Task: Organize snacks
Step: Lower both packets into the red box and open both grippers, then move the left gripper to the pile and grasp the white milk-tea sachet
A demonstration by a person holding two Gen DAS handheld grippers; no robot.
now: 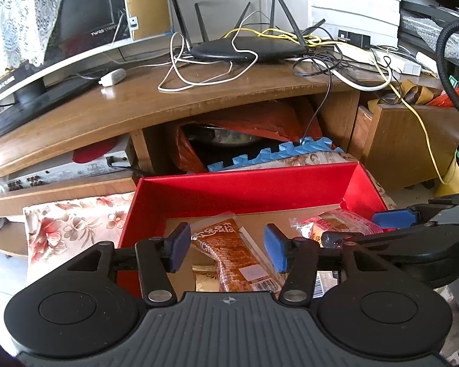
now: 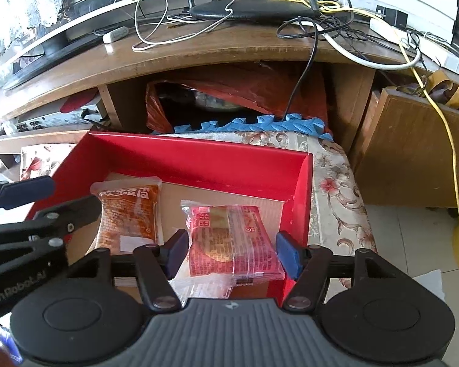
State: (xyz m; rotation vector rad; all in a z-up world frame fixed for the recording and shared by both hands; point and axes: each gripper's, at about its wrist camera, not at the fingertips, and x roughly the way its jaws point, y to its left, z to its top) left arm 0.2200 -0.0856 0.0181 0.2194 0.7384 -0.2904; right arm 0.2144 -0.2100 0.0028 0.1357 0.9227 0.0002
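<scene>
Two packets in play. We see the wooden desk [image 1: 174, 104] well beyond both tongs, then the red box [image 2: 199, 159] right under them on floral cloth [image 2: 336, 189]. Orange snack packet [image 1: 232, 253] lies flat on the box floor between the left gripper [image 1: 228, 247] pads, jaws spread, not pinching. Red snack packet [image 2: 229, 241] lies likewise between the right gripper [image 2: 234, 252] pads (spread too, no contact visible).
</scene>
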